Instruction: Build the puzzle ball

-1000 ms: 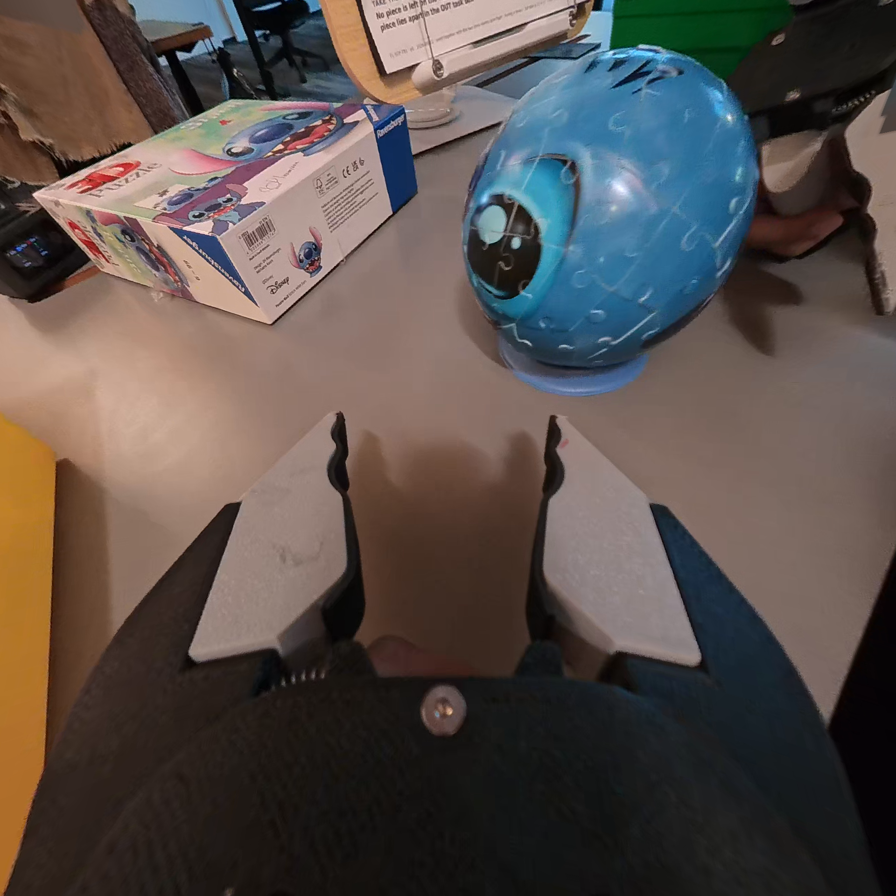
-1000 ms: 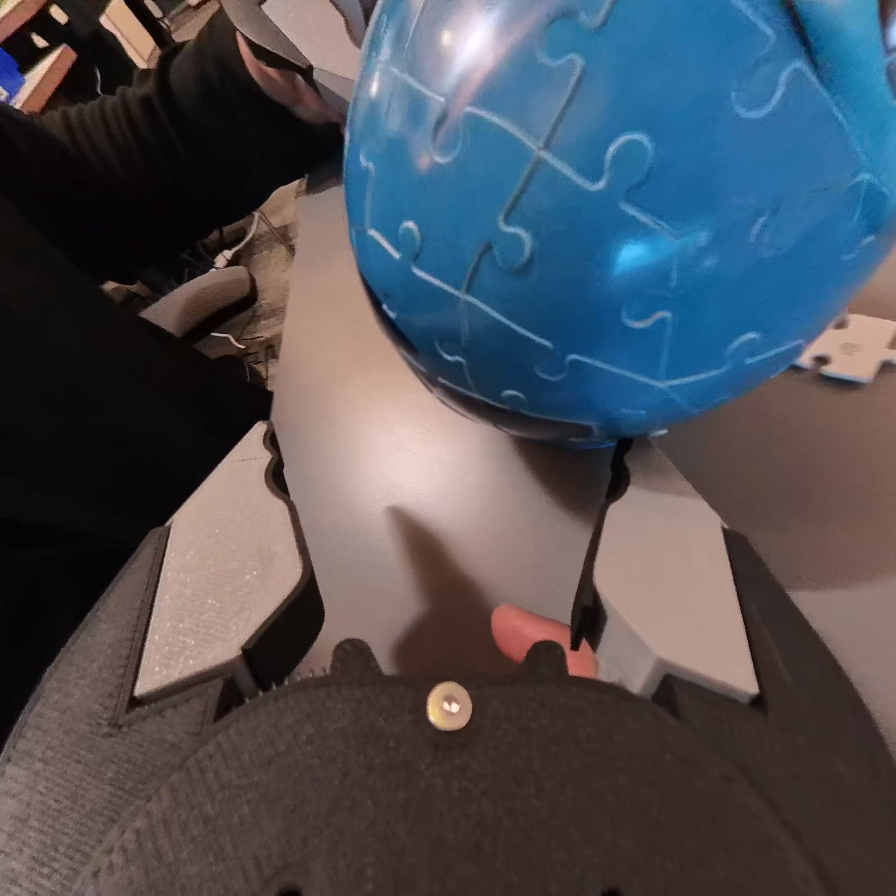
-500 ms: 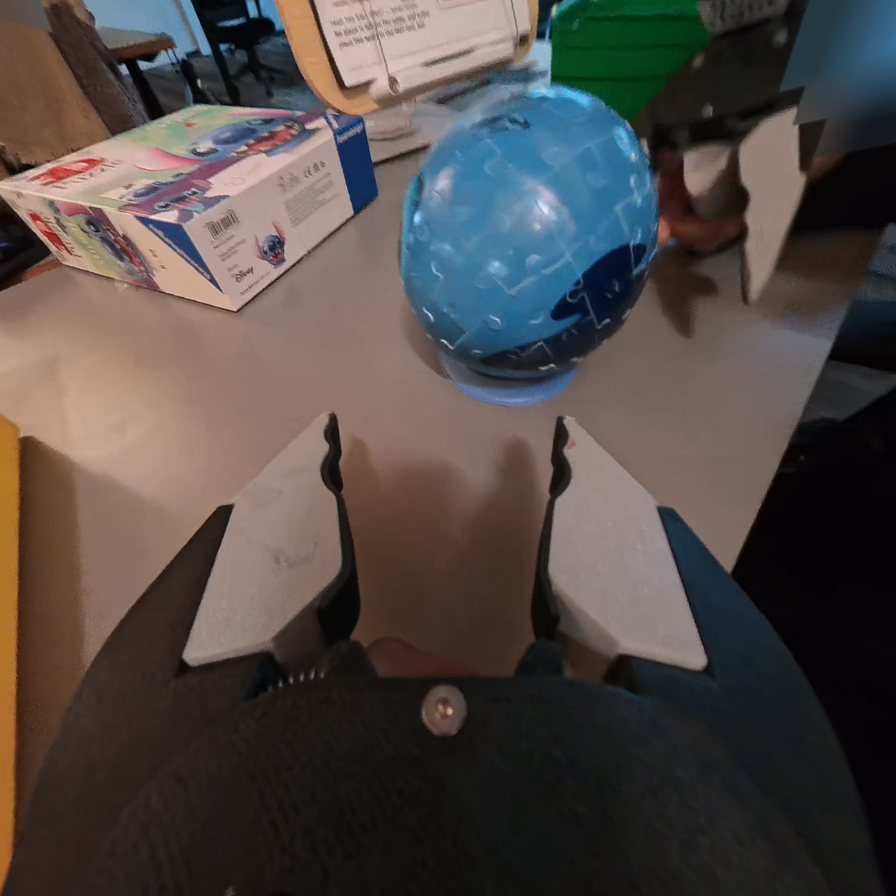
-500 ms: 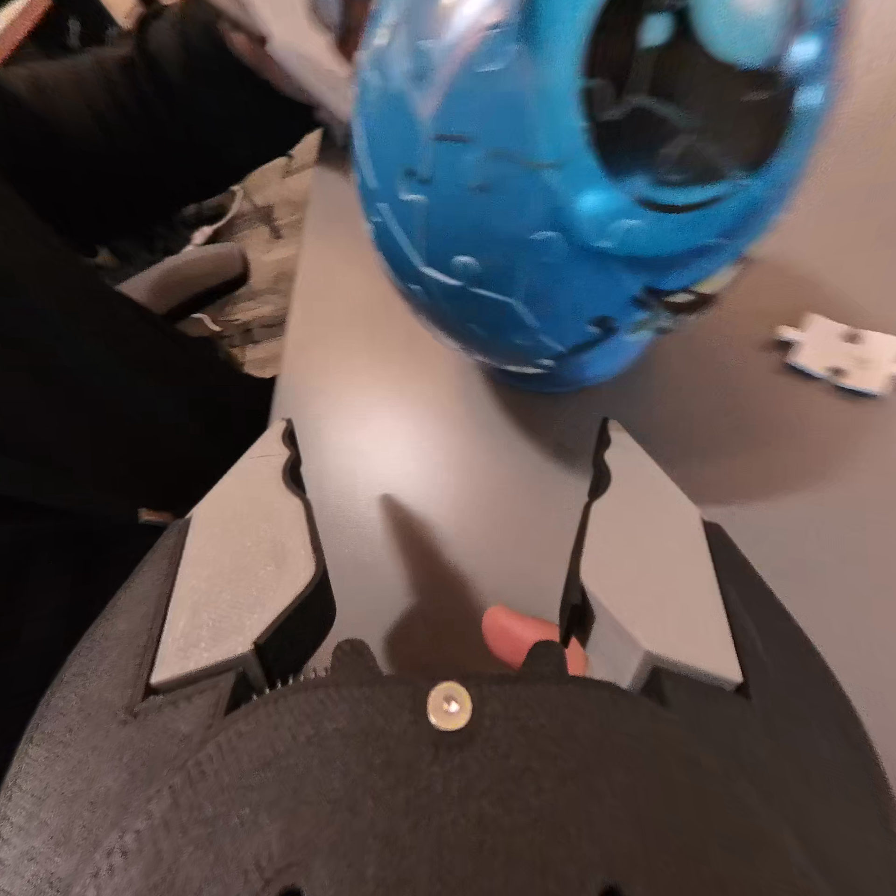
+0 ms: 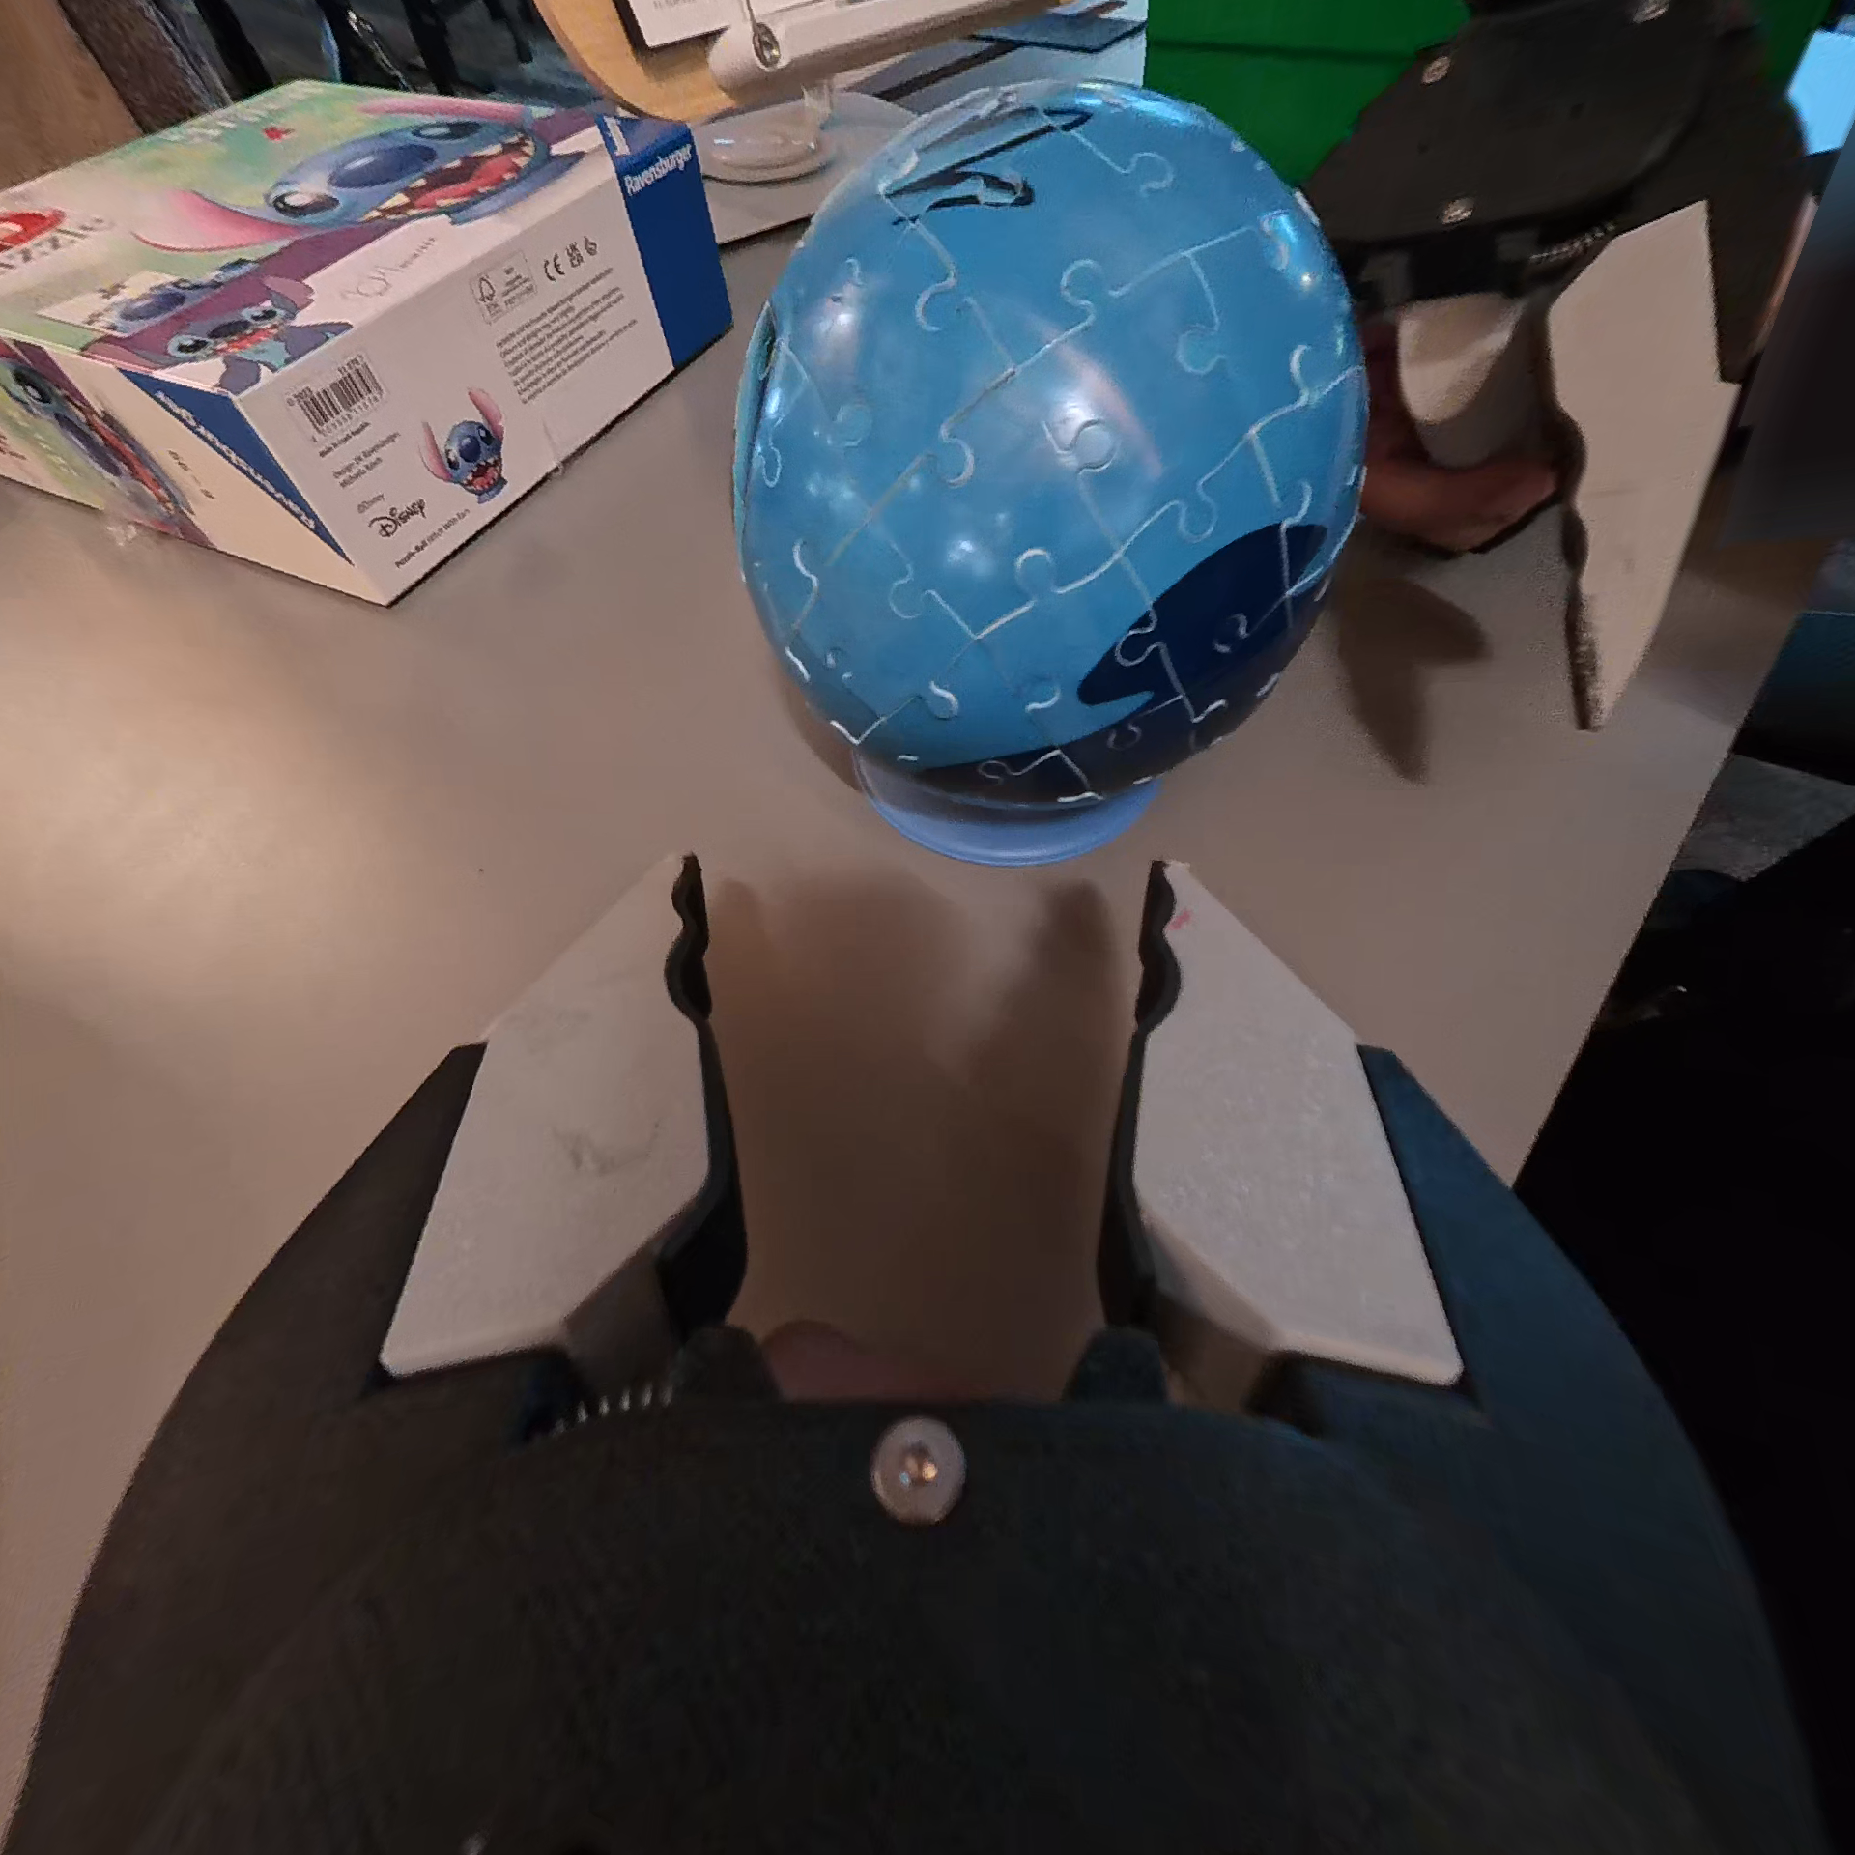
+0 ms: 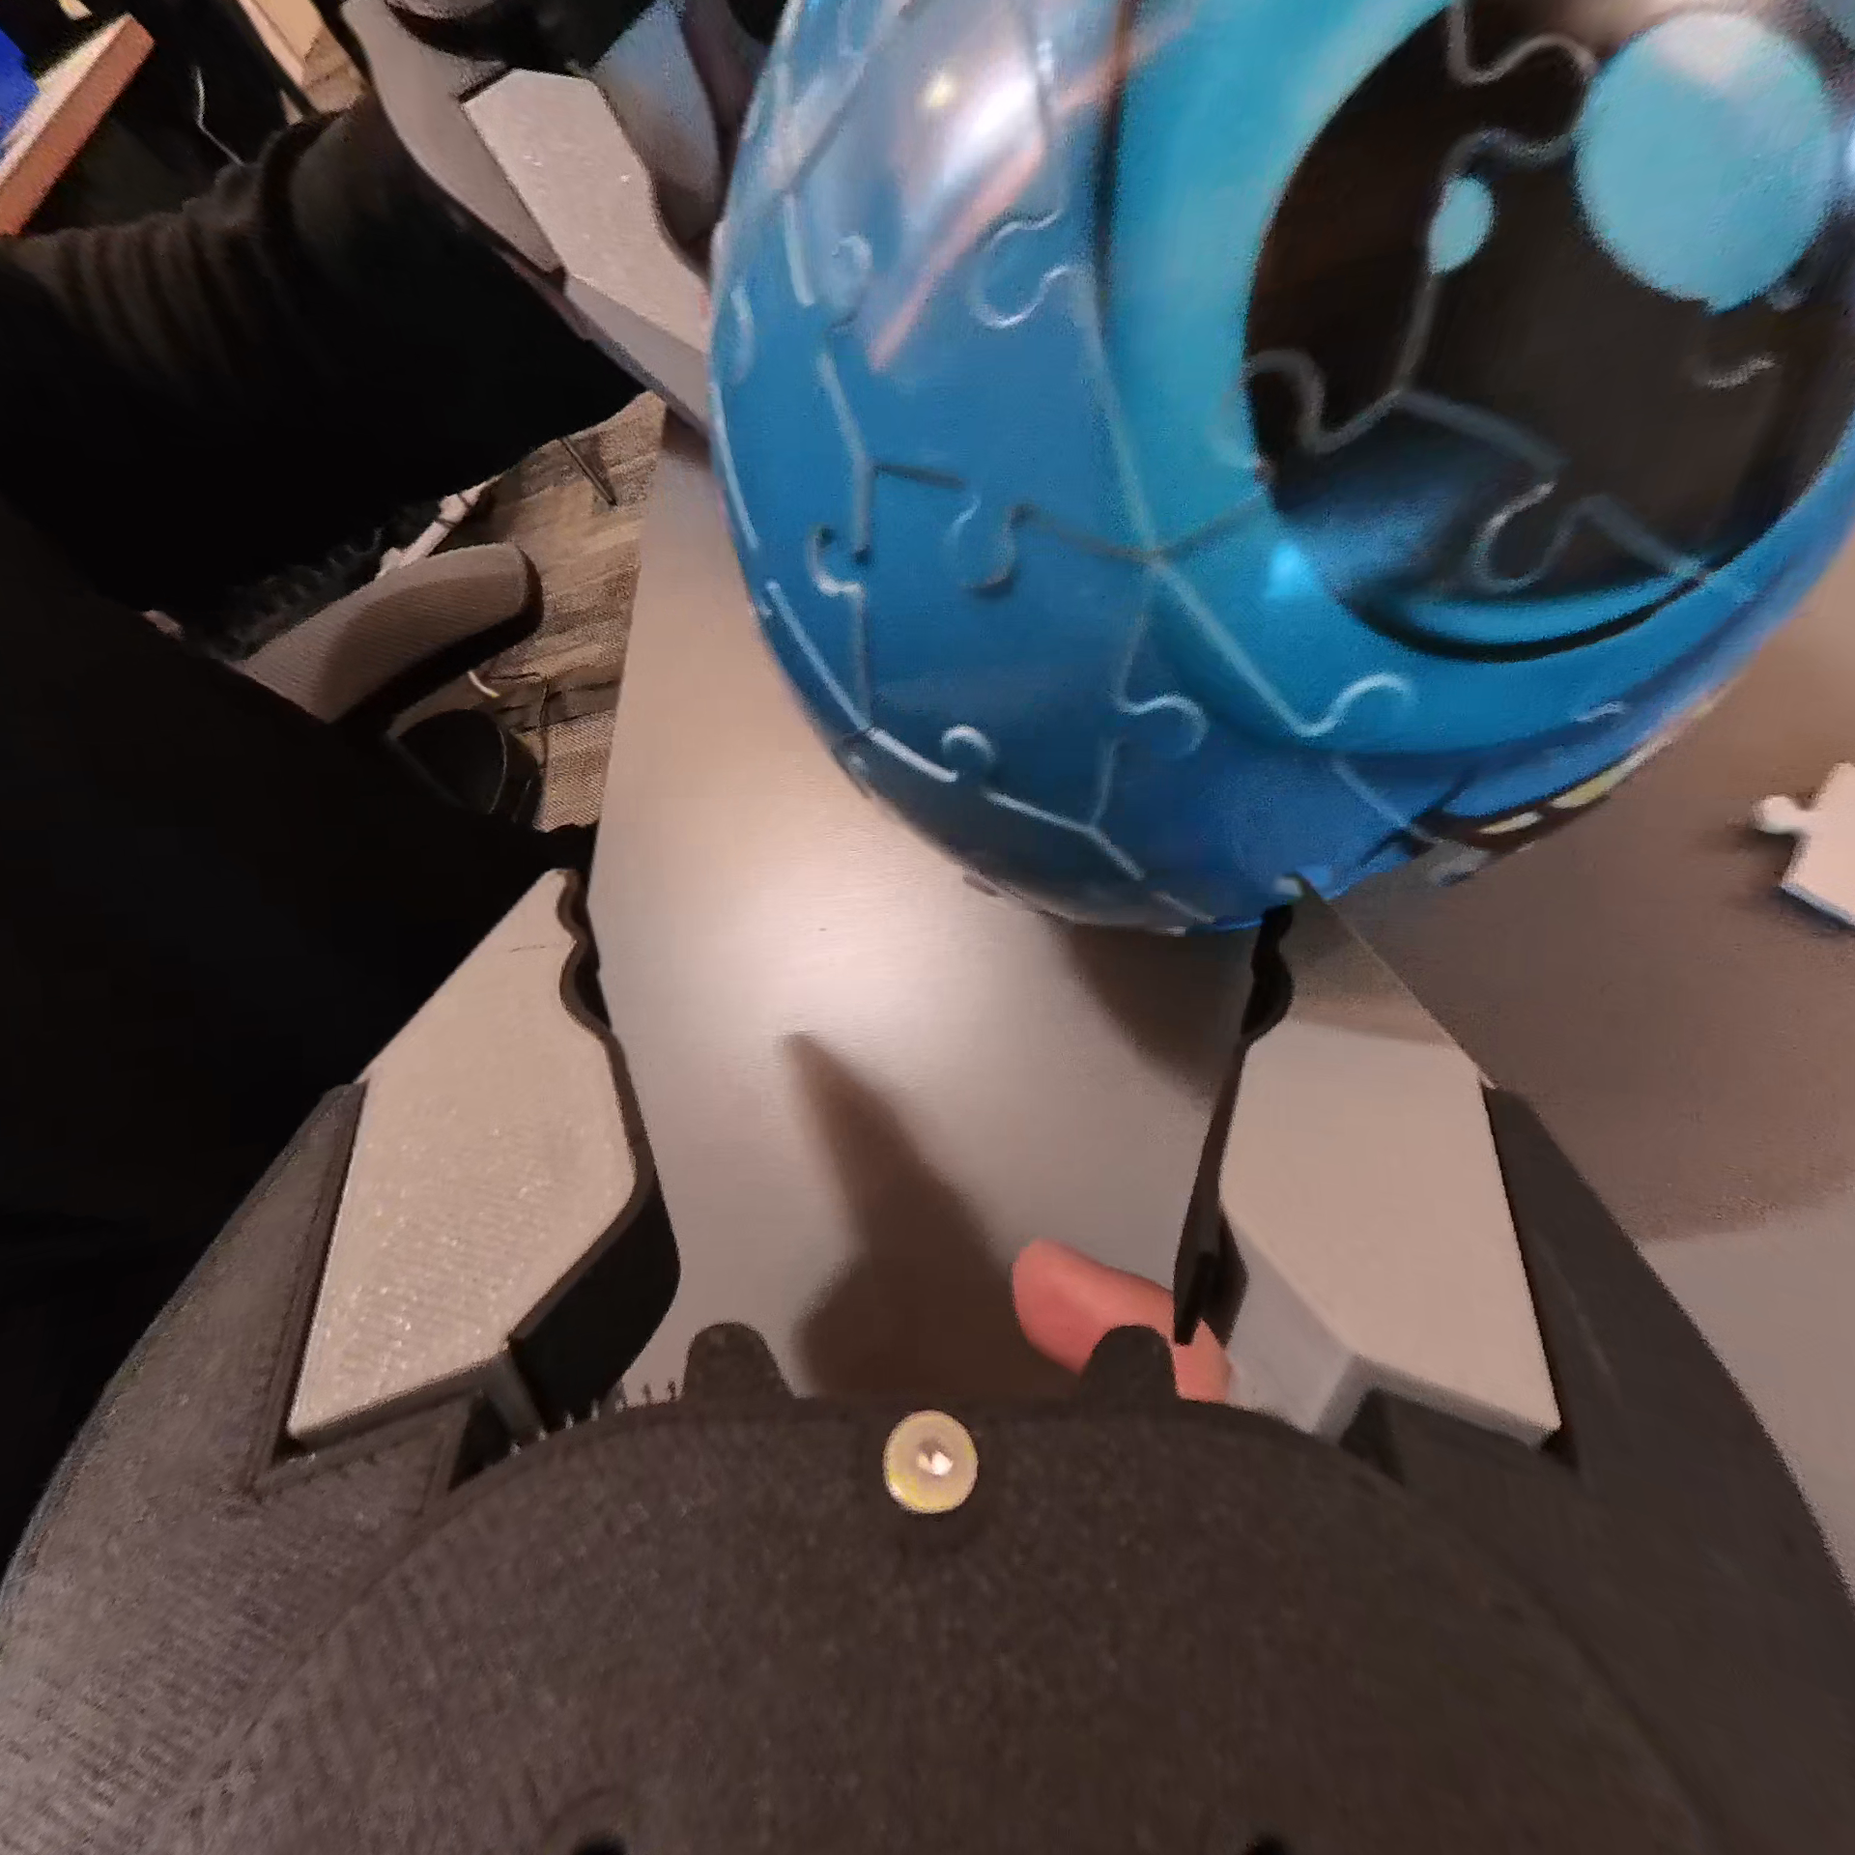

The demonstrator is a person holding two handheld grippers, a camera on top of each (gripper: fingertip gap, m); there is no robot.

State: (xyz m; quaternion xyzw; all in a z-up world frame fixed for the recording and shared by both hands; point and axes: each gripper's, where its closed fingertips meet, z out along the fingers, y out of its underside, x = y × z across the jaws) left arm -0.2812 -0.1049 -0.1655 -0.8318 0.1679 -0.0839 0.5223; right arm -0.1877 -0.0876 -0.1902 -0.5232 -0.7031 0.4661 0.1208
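Most of the puzzle ball [image 5: 1044, 442] looks assembled, sitting on its blue stand [image 5: 1004, 828] on the bench [image 5: 402, 803]; one loose piece [image 6: 1807, 853] remains beside it. Left gripper [image 5: 923, 883] and right gripper [image 6: 923, 903] fingers are spread, empty.

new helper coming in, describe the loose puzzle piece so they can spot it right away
Start at the big blue puzzle ball on the grey table. Beyond it, at the right wrist view's right edge, lies the loose puzzle piece: small, flat and pale, the only piece lying apart from the ball.
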